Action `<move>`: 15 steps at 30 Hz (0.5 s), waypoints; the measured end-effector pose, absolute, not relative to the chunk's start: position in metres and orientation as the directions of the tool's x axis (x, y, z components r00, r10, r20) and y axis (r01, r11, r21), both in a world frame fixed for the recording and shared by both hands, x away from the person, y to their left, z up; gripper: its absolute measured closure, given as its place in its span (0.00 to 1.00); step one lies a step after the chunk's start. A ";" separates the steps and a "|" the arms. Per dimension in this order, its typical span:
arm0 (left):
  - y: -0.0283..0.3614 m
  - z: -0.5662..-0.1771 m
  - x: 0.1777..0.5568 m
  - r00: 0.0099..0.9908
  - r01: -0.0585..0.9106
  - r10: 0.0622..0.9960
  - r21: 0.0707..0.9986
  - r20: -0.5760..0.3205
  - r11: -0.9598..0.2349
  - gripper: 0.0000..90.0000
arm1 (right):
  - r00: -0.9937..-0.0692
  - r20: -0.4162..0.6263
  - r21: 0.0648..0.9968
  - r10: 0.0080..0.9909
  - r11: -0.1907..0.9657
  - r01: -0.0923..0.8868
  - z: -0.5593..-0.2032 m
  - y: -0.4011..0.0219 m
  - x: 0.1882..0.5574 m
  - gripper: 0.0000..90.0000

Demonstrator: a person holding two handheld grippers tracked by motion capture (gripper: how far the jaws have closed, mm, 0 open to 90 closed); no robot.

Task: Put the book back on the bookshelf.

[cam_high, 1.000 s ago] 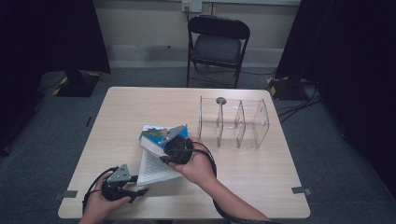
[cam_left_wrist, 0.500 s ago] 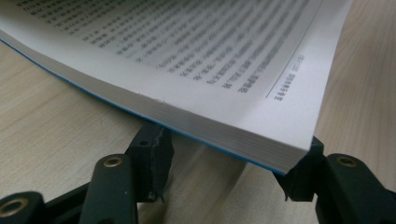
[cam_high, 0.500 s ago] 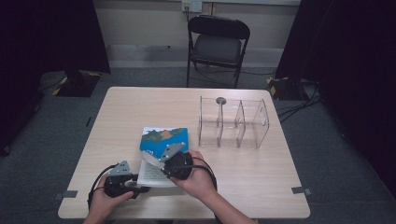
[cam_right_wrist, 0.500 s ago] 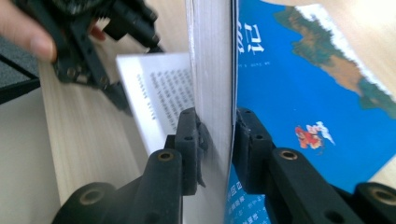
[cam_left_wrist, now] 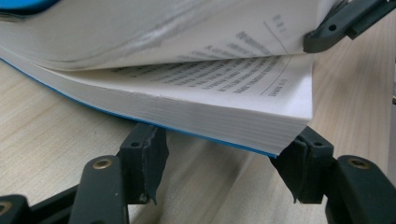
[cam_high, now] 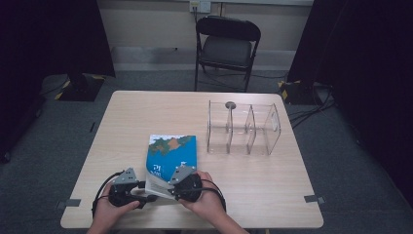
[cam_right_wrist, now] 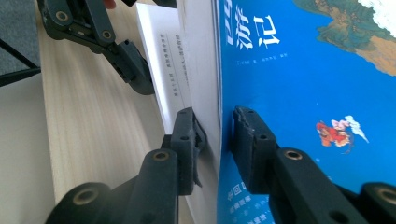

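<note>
Book (cam_high: 171,155) lying near the table's (cam_high: 253,180) front edge is being laid shut, right gripper (cam_right_wrist: 218,133) pinching cover and top pages with jaws just easing apart, left gripper (cam_left_wrist: 224,158) widening around the lower page block's corner, release likely coming next.

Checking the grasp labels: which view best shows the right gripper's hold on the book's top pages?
The right gripper view: the right gripper has its jaws either side of the cover and top pages of the book, one pad above and one below. The high view gives its place at the book's near edge; the left gripper view catches one jaw tip.
</note>
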State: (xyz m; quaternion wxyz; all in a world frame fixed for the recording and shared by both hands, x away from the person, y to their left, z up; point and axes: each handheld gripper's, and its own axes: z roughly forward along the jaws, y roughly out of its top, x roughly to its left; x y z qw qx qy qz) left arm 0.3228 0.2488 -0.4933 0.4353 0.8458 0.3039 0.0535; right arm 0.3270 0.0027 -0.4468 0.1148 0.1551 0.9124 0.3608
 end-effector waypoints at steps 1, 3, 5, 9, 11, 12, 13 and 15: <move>0.249 -0.493 0.323 0.810 0.466 0.561 0.770 -0.172 -0.436 0.42 | -0.928 -0.097 0.698 0.360 0.689 0.194 -0.448 0.003 0.327 0.75; 0.247 -0.493 0.323 0.806 0.476 0.564 0.765 -0.182 -0.434 0.41 | -0.930 -0.067 0.706 0.361 0.676 0.211 -0.452 0.002 0.325 0.68; 0.247 -0.495 0.322 0.807 0.479 0.565 0.753 -0.173 -0.452 0.39 | -0.936 -0.028 0.722 0.351 0.655 0.224 -0.455 0.001 0.324 0.68; 0.247 -0.495 0.321 0.804 0.480 0.570 0.750 -0.169 -0.455 0.39 | -0.946 -0.045 0.734 0.320 0.654 0.186 -0.459 -0.001 0.319 0.54; 0.246 -0.494 0.321 0.803 0.482 0.570 0.752 -0.174 -0.450 0.39 | -0.945 -0.059 0.734 0.321 0.655 0.177 -0.463 -0.002 0.317 0.42; 0.246 -0.494 0.321 0.803 0.482 0.571 0.752 -0.174 -0.450 0.39 | -0.946 -0.065 0.742 0.317 0.649 0.167 -0.465 -0.002 0.315 0.38; 0.247 -0.494 0.321 0.804 0.479 0.569 0.753 -0.171 -0.452 0.39 | -0.948 -0.081 0.746 0.308 0.650 0.147 -0.467 -0.003 0.314 0.35; 0.246 -0.494 0.321 0.802 0.483 0.572 0.752 -0.173 -0.449 0.39 | -0.945 -0.126 0.739 0.303 0.664 0.115 -0.471 -0.001 0.312 0.30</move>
